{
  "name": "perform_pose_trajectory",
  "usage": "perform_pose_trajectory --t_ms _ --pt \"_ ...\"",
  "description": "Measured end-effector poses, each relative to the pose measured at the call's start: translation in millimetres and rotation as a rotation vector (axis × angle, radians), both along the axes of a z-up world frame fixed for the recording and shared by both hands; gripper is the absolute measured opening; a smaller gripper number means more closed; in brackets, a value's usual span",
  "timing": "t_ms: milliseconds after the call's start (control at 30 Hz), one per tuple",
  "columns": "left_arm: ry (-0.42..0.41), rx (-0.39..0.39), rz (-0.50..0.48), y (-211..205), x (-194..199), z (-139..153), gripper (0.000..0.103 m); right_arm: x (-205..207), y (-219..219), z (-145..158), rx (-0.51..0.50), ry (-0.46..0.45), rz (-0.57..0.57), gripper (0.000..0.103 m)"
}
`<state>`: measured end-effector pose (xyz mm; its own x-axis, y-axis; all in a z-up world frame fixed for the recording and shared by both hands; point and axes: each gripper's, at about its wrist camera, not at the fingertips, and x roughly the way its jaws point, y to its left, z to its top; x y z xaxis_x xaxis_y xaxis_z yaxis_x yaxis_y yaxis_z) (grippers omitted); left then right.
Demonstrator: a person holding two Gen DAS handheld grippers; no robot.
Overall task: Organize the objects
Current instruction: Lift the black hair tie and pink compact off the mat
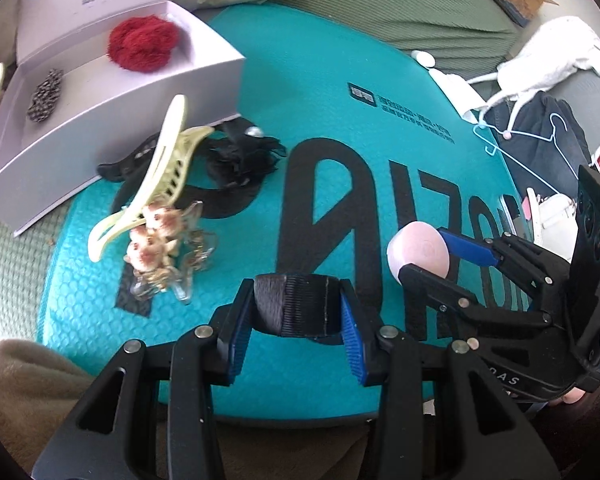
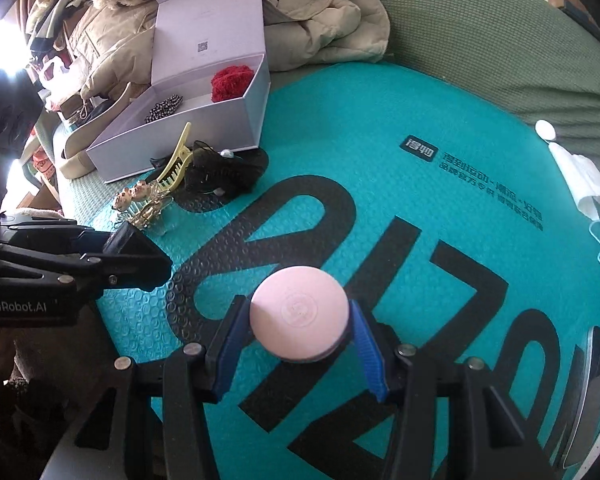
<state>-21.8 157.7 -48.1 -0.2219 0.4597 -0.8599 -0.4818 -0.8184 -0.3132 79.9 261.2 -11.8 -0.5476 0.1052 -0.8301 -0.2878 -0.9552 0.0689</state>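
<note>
The left gripper [image 1: 298, 312] clamps a black strap loop [image 1: 296, 304] and the right gripper [image 2: 300, 320] pinches a pink round case [image 2: 299, 314], both held above the teal mat [image 2: 380, 160], likely bound for the open white box [image 2: 204, 128] holding a red scrunchie [image 2: 232, 78].

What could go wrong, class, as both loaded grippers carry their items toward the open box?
1. The right gripper pinches the round pink case by its curved edges; it might slip out.
2. The clips piled before the box could be knocked on approach.
3. The left gripper, holding a black band, is close to the right one; they may collide.
</note>
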Motion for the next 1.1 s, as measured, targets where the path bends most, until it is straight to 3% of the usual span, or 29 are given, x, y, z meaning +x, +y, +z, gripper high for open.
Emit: perform_pose_trajectory --t_ms 367,533,700,733,800,867,967,1100 --pt "0.025 -0.033 -0.026 26.5 -4.0 -25.2 0.038 7.0 8.9 -19.2 -0.016 0.016 -0.046 0.053" --pt "0.051 -0.048 -0.045 31.4 -2.0 -27.4 0.043 5.6 2.1 -23.6 0.042 0.045 -0.027 0.062" --pt "0.086 -0.059 -0.059 33.5 2.8 -27.3 0.045 9.6 -5.8 -27.6 0.095 0.074 -0.033 0.063" --pt "0.092 -0.059 -0.062 33.1 3.6 -27.0 0.045 10.7 -4.8 -28.1 0.088 0.087 -0.040 0.063" --pt "0.098 -0.062 -0.062 33.1 4.4 -26.5 0.044 12.9 -2.9 -28.4 0.093 0.108 -0.048 0.051" --pt "0.106 -0.072 -0.050 31.9 4.5 -25.8 0.038 12.8 -1.9 -27.9 0.090 0.109 -0.038 0.051" --pt "0.088 -0.030 -0.051 26.4 3.4 -25.2 0.038 11.3 -2.2 -26.9 0.096 0.105 -0.024 0.051" --pt "0.077 -0.009 -0.043 21.4 3.1 -22.8 0.038 13.7 -0.1 -18.7 0.026 0.144 0.000 0.051"
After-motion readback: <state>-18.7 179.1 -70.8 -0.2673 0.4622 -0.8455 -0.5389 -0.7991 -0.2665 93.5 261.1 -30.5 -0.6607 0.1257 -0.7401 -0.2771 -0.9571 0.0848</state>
